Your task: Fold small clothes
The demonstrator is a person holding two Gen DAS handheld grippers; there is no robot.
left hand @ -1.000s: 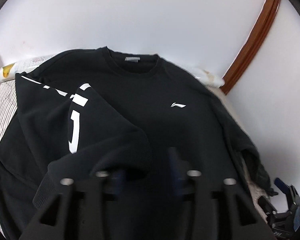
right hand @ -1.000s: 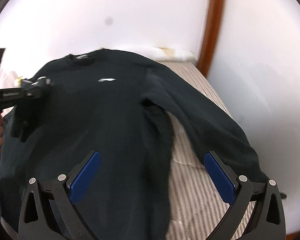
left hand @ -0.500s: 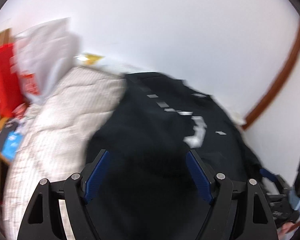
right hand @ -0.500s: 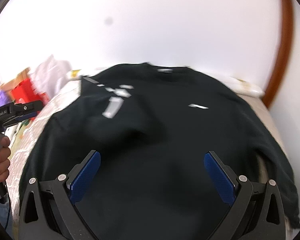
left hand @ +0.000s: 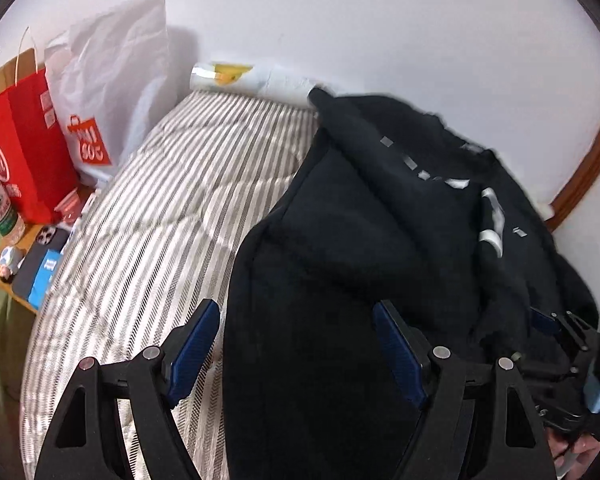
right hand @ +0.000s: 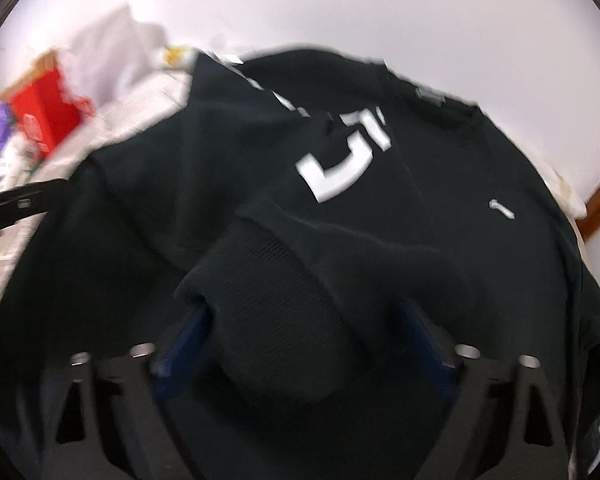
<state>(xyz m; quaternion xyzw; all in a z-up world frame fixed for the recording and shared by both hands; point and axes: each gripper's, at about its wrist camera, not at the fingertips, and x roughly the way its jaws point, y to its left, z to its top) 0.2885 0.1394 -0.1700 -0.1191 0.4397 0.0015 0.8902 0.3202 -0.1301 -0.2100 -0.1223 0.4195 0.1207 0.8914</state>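
Left wrist view: we find the black sweatshirt lying on the striped bed; the left hand-held gripper stands spread over its edge, pinching nothing. The right hand-held gripper has just been closing, the sweatshirt's ribbed cuff between its fingers; we cannot tell whether they press it.

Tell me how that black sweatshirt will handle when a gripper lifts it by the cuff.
The sweatshirt is probably floppy: its sleeve already lies folded across the body in soft rolls. The fabric looks thick, so it is likely heavyish and would sag and trail. The ribbed cuff between the right gripper pads, which have just been closing, looks bulky and unlikely to slip.
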